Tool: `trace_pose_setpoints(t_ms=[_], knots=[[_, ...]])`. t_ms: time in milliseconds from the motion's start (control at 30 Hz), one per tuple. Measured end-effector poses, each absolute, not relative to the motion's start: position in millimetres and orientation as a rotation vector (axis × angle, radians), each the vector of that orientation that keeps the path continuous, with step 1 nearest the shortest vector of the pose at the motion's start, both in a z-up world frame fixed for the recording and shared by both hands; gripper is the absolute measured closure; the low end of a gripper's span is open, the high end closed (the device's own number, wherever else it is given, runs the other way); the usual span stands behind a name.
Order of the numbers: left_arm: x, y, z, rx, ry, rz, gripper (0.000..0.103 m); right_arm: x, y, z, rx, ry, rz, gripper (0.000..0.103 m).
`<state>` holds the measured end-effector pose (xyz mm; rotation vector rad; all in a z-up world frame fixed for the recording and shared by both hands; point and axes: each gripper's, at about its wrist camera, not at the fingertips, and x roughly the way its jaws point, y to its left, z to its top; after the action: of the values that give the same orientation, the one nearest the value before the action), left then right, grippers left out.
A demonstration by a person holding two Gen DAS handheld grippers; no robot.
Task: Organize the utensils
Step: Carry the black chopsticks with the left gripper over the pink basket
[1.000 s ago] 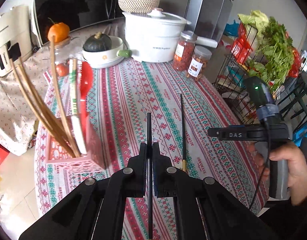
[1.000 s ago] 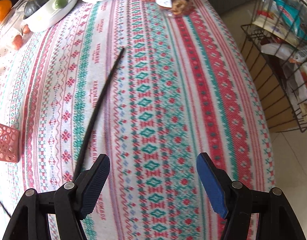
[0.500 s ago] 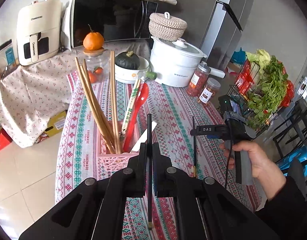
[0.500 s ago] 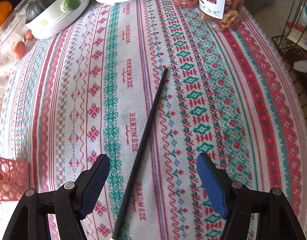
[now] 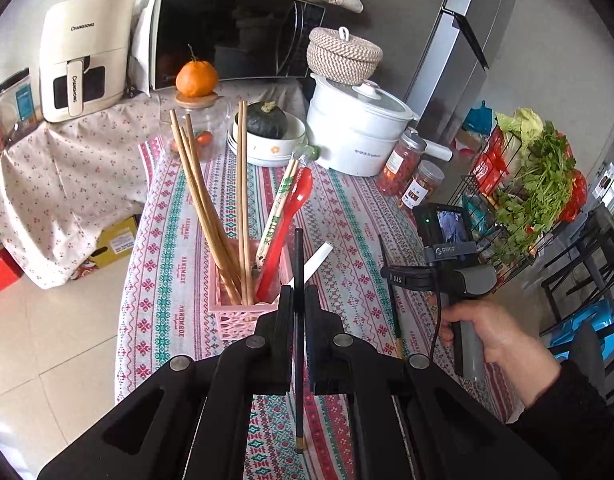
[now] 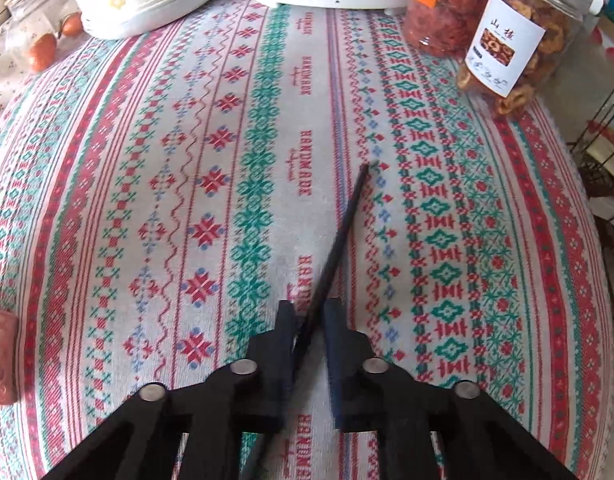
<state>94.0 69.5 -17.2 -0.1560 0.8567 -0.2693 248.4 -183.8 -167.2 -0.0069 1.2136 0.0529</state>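
Observation:
My left gripper is shut on a black chopstick and holds it upright in the air, just in front of the pink utensil basket. The basket holds several wooden chopsticks, a red spoon and wrapped chopsticks. My right gripper has closed around a second black chopstick that lies on the patterned tablecloth; it also shows in the left wrist view, under the right gripper.
At the table's back stand a white pot, a bowl with a squash, two jars of dried food and a glass jar with an orange on top. A wire rack of greens stands to the right.
My left gripper rose and pulled back with its chopstick, so the basket now sits ahead. My right gripper moved over the second chopstick and closed its jaws around it.

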Motion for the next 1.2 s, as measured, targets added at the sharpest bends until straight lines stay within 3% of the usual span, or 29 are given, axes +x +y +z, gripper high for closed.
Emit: trace_pose_setpoints(t_ms=[200, 600, 1200], knots=[[86.3, 69.4, -14.6, -0.158, 0.840, -0.253, 0.098, 217.4, -184.4, -159.6, 0.071, 1.228, 0.150, 0.098], [70.9, 72.7, 0.6, -0.153, 0.793, -0.259, 0.099, 139.7, -187.8, -62.6, 0.109, 0.992, 0.277, 0.098], [45.0, 113.5, 79.5, -0.272, 0.505, -0.226, 0.099, 97.4, -177.3, 35.4, 0.153, 0.668, 0.358, 0.098]])
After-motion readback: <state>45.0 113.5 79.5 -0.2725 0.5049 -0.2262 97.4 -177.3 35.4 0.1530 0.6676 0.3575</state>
